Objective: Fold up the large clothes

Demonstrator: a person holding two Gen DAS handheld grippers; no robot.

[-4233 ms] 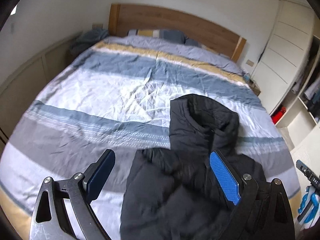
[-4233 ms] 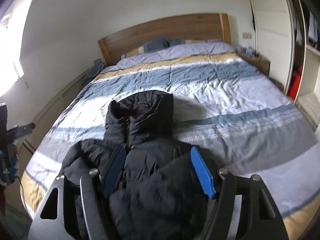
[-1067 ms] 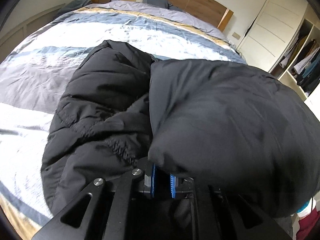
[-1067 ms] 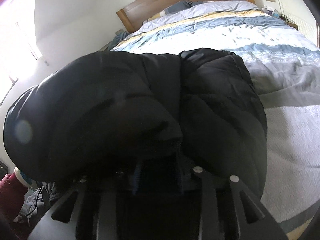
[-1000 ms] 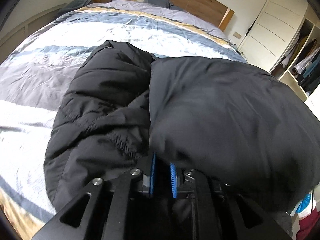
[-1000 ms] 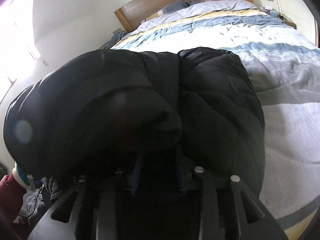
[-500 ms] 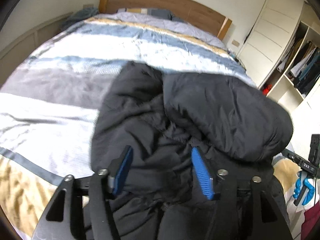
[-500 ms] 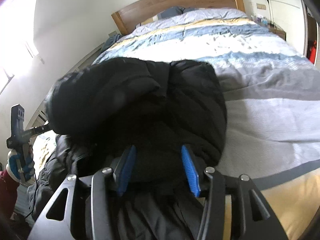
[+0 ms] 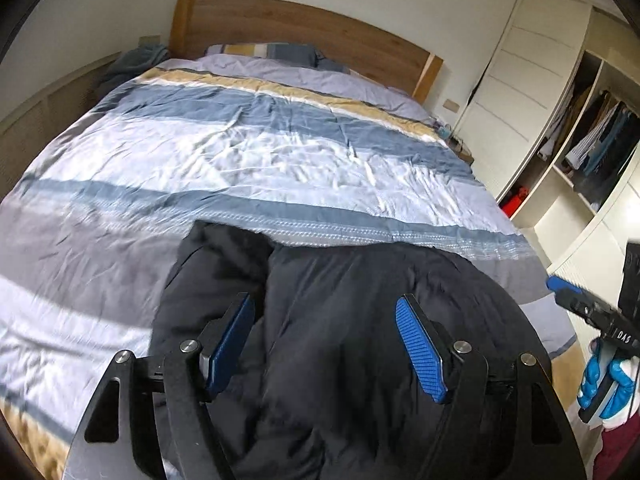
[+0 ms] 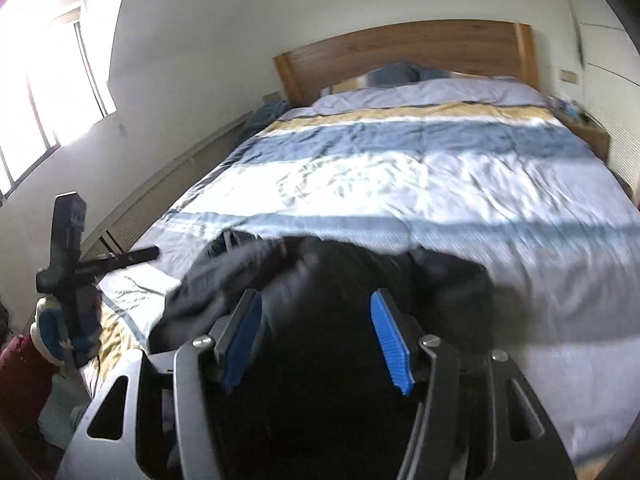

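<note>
We had the black padded jacket [image 9: 340,344] bundled near the foot of the bed [image 9: 248,152]. The left gripper [image 9: 324,348] and right gripper [image 10: 316,340] had just been opening and stood wide, gripping nothing. We judged it best to check the fold lay square, then flatten any bulging layer before regrasping.

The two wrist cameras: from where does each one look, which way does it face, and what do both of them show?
Left wrist: sits on the left gripper, looks along its open jaws over the black jacket toward the headboard; the right hand shows at the right edge.
Right wrist: sits on the right gripper, faces the same way, blurred; the left hand shows at the left edge.
Both views share the jacket, the striped bedspread and the headboard.
</note>
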